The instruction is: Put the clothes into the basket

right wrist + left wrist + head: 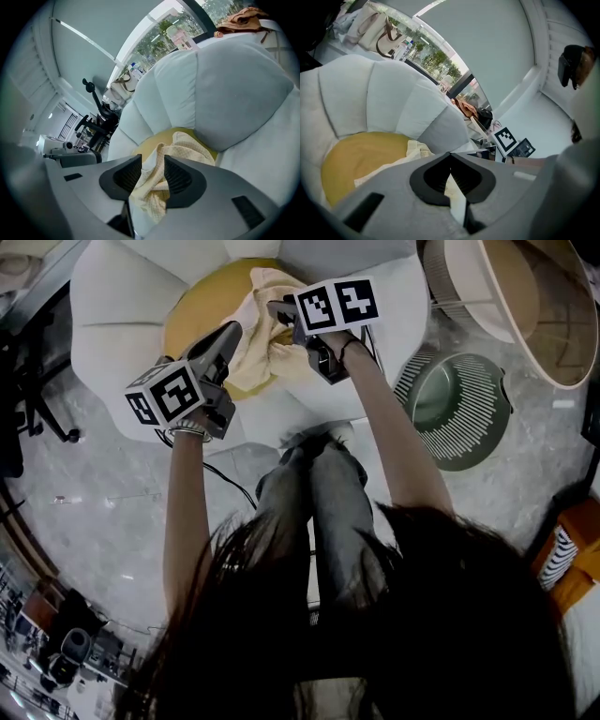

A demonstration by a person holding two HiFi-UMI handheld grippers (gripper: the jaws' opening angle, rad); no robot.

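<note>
The fingers [221, 345] of the left gripper [234, 332] were closed at the left edge of the cloth [255, 351], upper middle of the head view. The right gripper [279, 315] met the same cloth from the right. The cloth lay on the yellow cushion [192, 320] of a white chair [112, 306]. The green basket [459, 409] stood well apart, at right.

In the left gripper view, the fingertips were together, with a pale strip of cloth [457, 204] in the slit behind them, low in the frame.

In the right gripper view, the jaws stood partly apart. Cloth [154, 187] hung loosely between them without being pinched.
</note>
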